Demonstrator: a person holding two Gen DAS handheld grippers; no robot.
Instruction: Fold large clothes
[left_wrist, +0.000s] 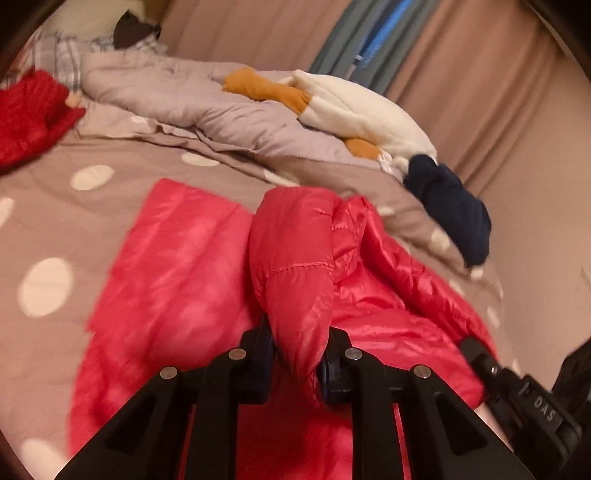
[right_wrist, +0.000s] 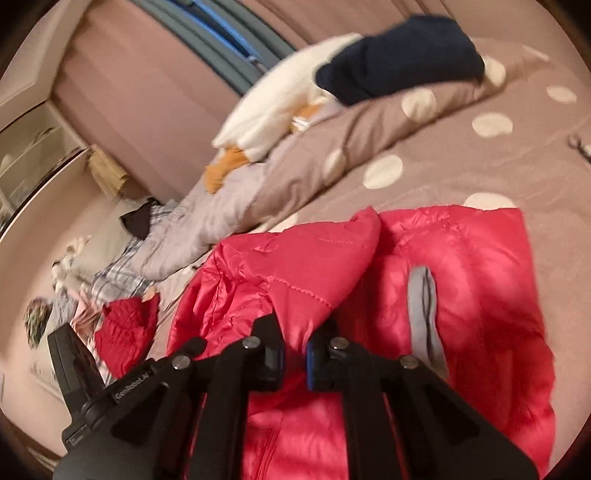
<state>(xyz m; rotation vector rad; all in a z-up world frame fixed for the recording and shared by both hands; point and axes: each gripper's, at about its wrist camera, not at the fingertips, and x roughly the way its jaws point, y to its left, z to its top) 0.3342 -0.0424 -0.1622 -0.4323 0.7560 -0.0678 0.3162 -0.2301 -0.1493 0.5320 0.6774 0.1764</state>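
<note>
A red quilted puffer jacket (left_wrist: 192, 266) lies spread on a bed whose taupe sheet (left_wrist: 85, 221) is printed with large cream dots. The left gripper (left_wrist: 297, 354) is clamped on a puffy fold of the jacket, which rises between its two black fingers and stands up above them; the fabric fills the gap, with the blue pads pressed against it on both sides. In the right wrist view, the right gripper (right_wrist: 295, 354) is likewise clamped on a fold of the same jacket (right_wrist: 480, 280), the quilted stitching of the pinched part running just above the fingertips. A grey zip pocket trim (right_wrist: 423, 314) shows on the flat part of the jacket to the right of that gripper. The right gripper's body also appears at the lower right edge of the left wrist view, resting against the jacket's edge.

Beyond the jacket, a rumpled lilac-grey duvet (left_wrist: 192, 96) lies across the bed. On it sit a cream and orange plush toy (left_wrist: 351, 107) and, near the bed's edge, a dark navy garment (left_wrist: 450, 206). A red knitted garment (left_wrist: 33, 114) lies at the far left. Pinkish curtains (left_wrist: 480, 92) hang behind the bed.
</note>
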